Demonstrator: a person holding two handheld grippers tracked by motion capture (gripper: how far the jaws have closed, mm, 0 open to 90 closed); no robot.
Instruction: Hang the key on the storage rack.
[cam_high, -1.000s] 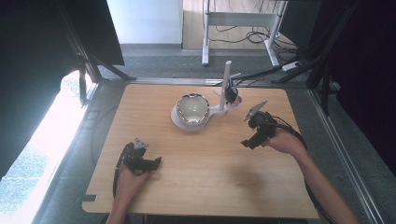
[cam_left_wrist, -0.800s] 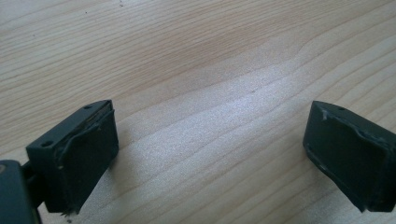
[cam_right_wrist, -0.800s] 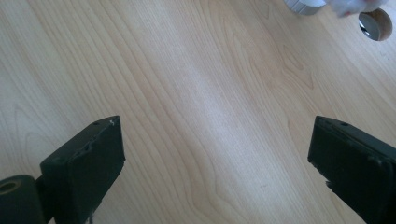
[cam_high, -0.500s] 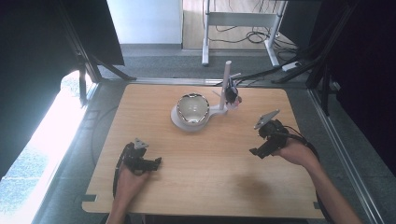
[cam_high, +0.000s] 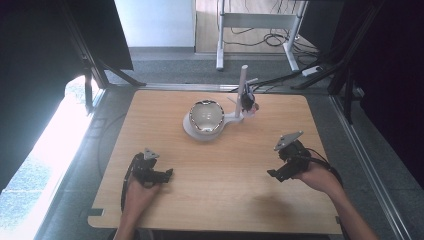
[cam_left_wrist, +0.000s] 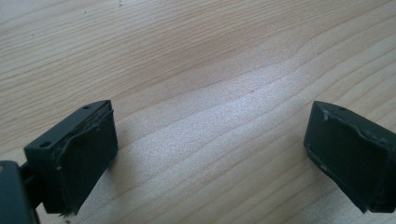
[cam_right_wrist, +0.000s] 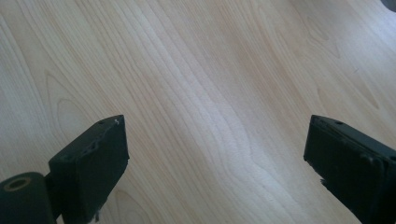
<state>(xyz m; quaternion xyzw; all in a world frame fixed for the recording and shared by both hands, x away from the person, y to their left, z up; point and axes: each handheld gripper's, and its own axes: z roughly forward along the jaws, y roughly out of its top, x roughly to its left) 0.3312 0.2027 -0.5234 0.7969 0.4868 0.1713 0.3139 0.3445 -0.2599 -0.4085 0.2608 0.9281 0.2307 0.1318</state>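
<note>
- Holding your right gripper (cam_high: 276, 172) low over the right part of the wooden table (cam_high: 225, 200), you have its jaws spread wide; they have just been closing a little, with nothing between them but bare wood grain
- In the right gripper view the two black jaws stand far apart at the bottom corners, and one of its pads (cam_right_wrist: 100, 158) hovers over pale boards, clamped on nothing
- Your left gripper (cam_high: 162, 175) sits near the front left of the table, its jaws apart as well; in the left gripper view one of its pads (cam_left_wrist: 84, 149) rests close above the wood, gripping nothing
- Each gripper carries its grey three-cornered plate on top, and a dark cable trails back along your forearm
- The nearest thing to your grippers is the shiny metal bowl (cam_high: 206, 116), sitting on a white round base (cam_high: 192, 132) toward the far middle of the table, well apart from both grippers
- Just beside the bowl on its right, a white upright post (cam_high: 241, 92) rises from that base, with a small dark fitting (cam_high: 247, 101) attached near it
- Beyond the far edge you have grey floor, cables and the legs of a white frame (cam_high: 260, 30)
</note>
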